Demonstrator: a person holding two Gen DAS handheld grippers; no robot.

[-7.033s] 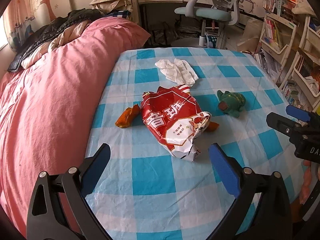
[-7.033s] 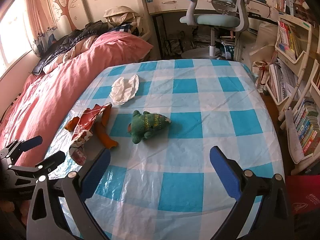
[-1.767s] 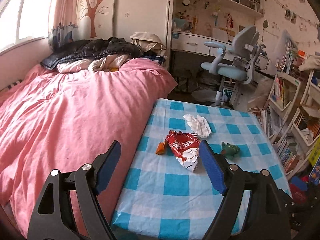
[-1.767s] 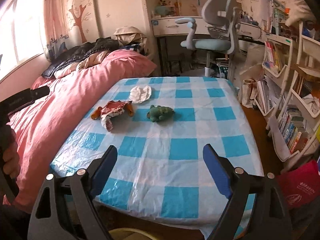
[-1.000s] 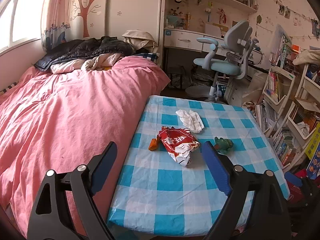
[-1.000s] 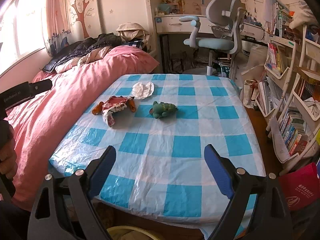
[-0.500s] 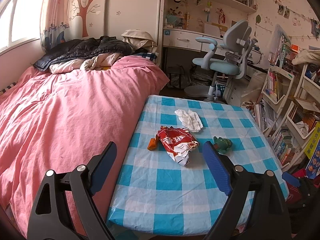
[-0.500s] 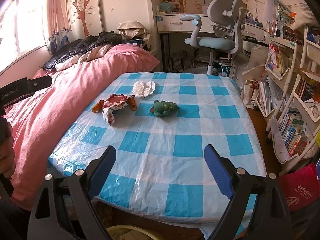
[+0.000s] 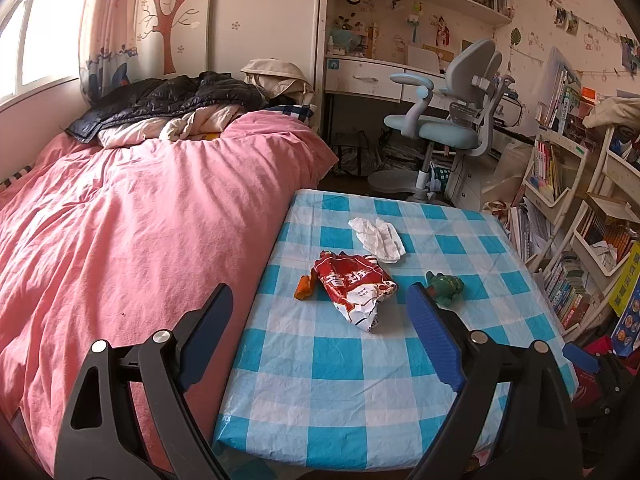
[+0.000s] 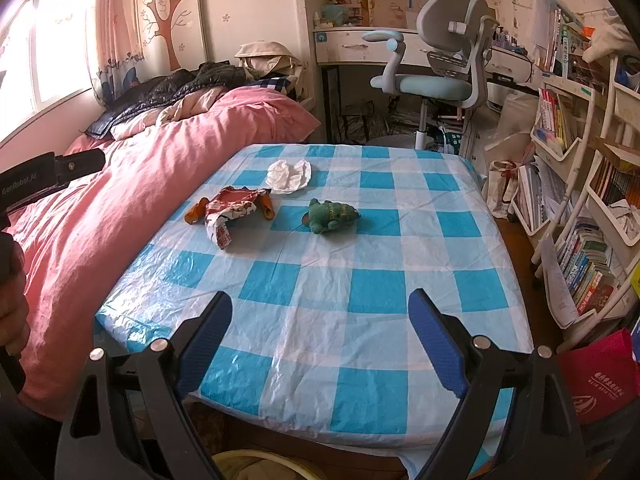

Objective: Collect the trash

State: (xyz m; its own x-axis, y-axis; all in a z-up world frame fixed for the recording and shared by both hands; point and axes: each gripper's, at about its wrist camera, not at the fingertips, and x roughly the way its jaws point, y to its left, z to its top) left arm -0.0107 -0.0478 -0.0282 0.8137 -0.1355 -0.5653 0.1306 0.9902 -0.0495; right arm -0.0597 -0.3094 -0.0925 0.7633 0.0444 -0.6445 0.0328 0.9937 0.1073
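So basically both rigs had pulled way back from the bench (image 10: 360, 312) compared with seven seconds before, when the left hand-held gripper (image 9: 320, 328) was hovering right over the red snack bag (image 9: 352, 290) and the right hand-held gripper (image 10: 320, 332) sat low over the cloth; over the last second or so the views barely shifted, so things had settled; both had their blue fingers spread wide with nothing between them, and nothing had been picked up.

My read: the collecting hadn't started; all the trash was lying where it was seven seconds earlier; the bag sat crumpled near the bed-side edge of the bench with an orange wrapper (image 9: 303, 287) tucked against it, and the white crumpled tissue (image 9: 378, 238) lay just beyond, towards the far end; the green plush toy (image 10: 330, 216) sat beside them, probably not trash.

Surface was a blue-and-white check plastic cloth, a bit wrinkly, likely slippery under the bag; a pale rim of what might be a bin (image 10: 256, 466) peeked out below the near edge in the right wrist view, can't tell for sure; pink bed (image 9: 132, 220) pressed up along the left side, desk chair (image 9: 448, 120) and bookshelves (image 10: 580, 184) further off.
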